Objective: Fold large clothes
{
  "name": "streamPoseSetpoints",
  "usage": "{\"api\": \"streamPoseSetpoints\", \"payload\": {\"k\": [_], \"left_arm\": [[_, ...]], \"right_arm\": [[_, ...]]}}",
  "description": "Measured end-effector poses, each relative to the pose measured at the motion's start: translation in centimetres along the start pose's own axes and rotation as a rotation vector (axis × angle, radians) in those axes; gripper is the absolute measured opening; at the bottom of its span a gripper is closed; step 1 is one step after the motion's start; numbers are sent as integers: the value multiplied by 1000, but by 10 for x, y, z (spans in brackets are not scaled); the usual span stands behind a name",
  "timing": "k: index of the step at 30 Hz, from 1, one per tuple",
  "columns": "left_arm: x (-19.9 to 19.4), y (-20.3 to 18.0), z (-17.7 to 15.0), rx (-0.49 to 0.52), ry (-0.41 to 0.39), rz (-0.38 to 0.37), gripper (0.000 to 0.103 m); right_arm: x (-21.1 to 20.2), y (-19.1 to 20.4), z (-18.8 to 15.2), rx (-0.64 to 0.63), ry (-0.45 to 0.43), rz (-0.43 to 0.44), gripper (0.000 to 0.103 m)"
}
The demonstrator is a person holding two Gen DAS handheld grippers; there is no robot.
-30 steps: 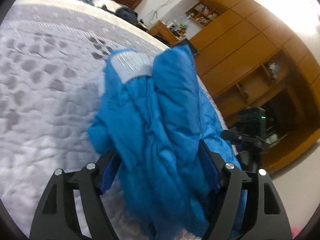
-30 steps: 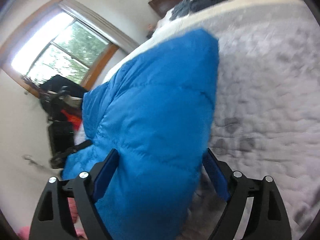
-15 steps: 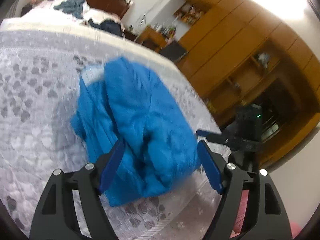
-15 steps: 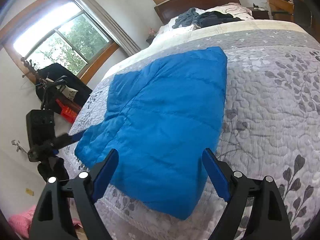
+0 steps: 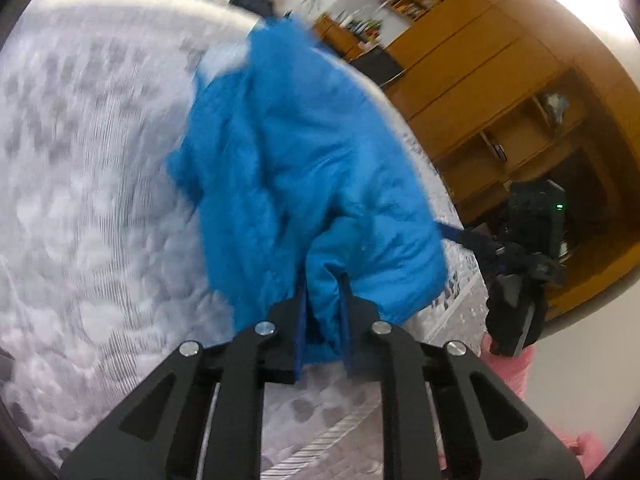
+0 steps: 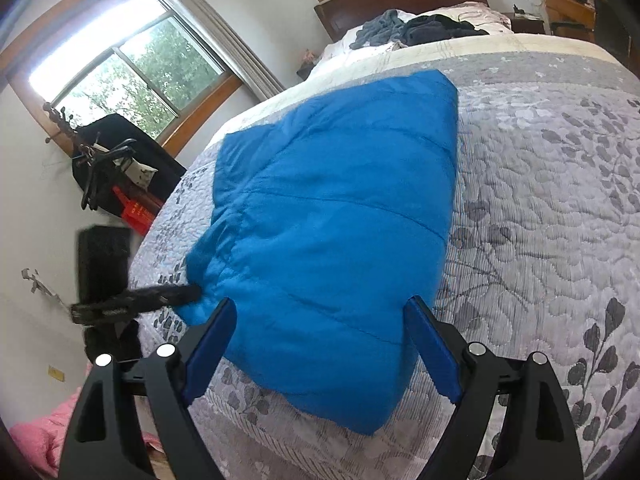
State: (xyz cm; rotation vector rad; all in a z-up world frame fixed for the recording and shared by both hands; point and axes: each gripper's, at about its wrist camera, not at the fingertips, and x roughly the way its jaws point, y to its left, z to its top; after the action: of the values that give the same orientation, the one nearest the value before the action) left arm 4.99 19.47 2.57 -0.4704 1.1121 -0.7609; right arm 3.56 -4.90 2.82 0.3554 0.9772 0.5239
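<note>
A blue padded jacket (image 6: 340,208) lies folded in a rough rectangle on the grey flowered quilt (image 6: 540,200), close to the bed's near edge. My left gripper (image 5: 323,280) is shut on a bunched fold at the near corner of the jacket (image 5: 300,160); that view is motion-blurred. In the right wrist view the left gripper (image 6: 132,304) shows as a dark blurred bar at the jacket's left corner. My right gripper (image 6: 322,306) hovers open over the near edge with nothing pinched. From the left wrist view it (image 5: 516,288) stands beyond the bed's edge.
Dark clothes (image 6: 420,26) are heaped by the wooden headboard. A window (image 6: 120,68) and a black stand with bags (image 6: 112,160) are on the left. A wooden wardrobe with shelves (image 5: 500,80) fills the right side. Pink cloth (image 6: 36,436) lies on the floor.
My left gripper went from open to shut on the jacket's near corner. The right gripper drew back and up from the jacket and stayed open. The jacket now lies flat.
</note>
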Motion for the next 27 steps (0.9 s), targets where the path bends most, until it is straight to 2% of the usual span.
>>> {"api": "streamPoseSetpoints", "payload": {"k": [3, 7, 9, 11, 12, 14, 16, 17, 19, 22, 27], "left_arm": [[5, 11, -5, -27, 6, -25, 15], [0, -4, -4, 34, -19, 16, 18], [-4, -14, -2, 55, -38, 30, 23], [-11, -28, -4, 82, -68, 47, 34], [-13, -32, -5, 90, -78, 55, 46], [-18, -44, -7, 110, -96, 70, 73], [-22, -58, -9, 131, -130, 172, 85], [-25, -63, -9, 142, -152, 212, 86], [-31, -73, -10, 167, -179, 228, 88], [-33, -85, -13, 166, -184, 263, 89], [-33, -98, -22, 170, -183, 386, 91]], "right_arm": [[4, -3, -2, 7, 6, -11, 87], [1, 0, -6, 5, 1, -32, 88], [-3, 1, -10, 4, -8, -34, 88], [-6, 3, -14, 1, -17, -65, 94], [-8, 4, -16, -5, -22, -99, 99], [-10, 9, -22, -28, -27, -177, 99], [-12, 14, -27, -37, -17, -243, 99], [-13, 16, -29, -36, -12, -265, 99], [-16, 21, -34, -40, -11, -298, 99], [-23, 30, -40, -54, -26, -323, 99], [-31, 45, -48, -58, -45, -413, 99]]}}
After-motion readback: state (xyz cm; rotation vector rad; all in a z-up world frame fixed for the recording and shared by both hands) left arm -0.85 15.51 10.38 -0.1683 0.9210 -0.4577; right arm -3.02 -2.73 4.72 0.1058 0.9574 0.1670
